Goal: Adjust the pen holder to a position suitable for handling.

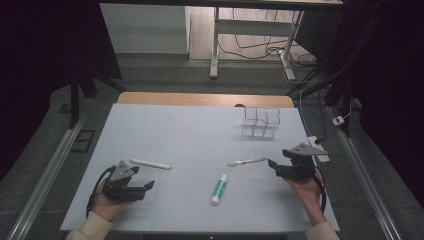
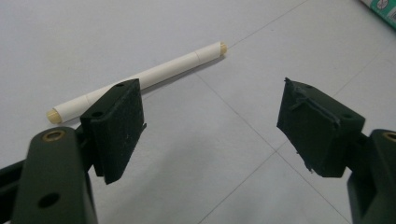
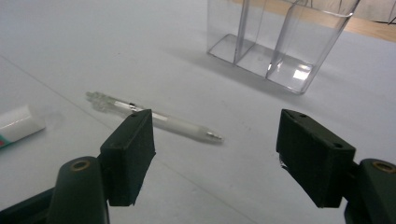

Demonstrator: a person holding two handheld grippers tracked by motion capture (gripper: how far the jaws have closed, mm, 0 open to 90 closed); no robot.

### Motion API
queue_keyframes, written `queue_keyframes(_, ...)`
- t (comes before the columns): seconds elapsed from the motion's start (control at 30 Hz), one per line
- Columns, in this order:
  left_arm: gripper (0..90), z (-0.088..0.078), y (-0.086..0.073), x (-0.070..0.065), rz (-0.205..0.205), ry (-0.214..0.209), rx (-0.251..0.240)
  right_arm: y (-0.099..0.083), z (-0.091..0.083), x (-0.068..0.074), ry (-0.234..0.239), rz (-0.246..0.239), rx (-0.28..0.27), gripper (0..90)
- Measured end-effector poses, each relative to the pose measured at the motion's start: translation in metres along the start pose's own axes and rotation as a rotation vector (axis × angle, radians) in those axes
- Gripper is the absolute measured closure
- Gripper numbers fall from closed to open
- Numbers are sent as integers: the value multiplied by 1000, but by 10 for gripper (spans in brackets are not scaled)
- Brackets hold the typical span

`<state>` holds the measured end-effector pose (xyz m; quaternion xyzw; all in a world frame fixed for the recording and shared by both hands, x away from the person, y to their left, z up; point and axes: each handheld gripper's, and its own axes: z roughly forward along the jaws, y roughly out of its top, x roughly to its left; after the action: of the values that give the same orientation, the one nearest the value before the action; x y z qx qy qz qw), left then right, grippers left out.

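We see a white table (image 1: 165, 135) with a clear divided holder (image 1: 260, 122) far right. Left gripper (image 1: 150, 185) and right gripper (image 1: 270, 162) both gape, empty. Green-white tube (image 1: 219, 189) lies mid-front, white stick (image 1: 150, 164) just beyond left gripper, clear pen (image 1: 246, 162) near the right one.
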<state>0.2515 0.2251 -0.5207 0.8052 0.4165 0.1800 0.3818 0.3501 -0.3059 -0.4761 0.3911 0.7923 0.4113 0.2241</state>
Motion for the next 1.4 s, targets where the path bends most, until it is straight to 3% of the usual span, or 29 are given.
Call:
queue_keyframes(0.57, 223, 0, 0, 1, -6, 2, 1, 20, 9, -18, -49, 35, -17, 372)
queue_keyframes(0.9, 223, 1, 0, 2, -6, 0, 4, 27, 16, -35, -66, 66, -24, 467)
queue_keyframes(1.17, 223, 1, 0, 1, -3, 0, 6, 30, 21, -47, -65, 83, -13, 568)
queue_keyframes(1.4, 223, 1, 0, 2, -4, 3, 9, 32, 27, -57, -64, 87, 19, 732)
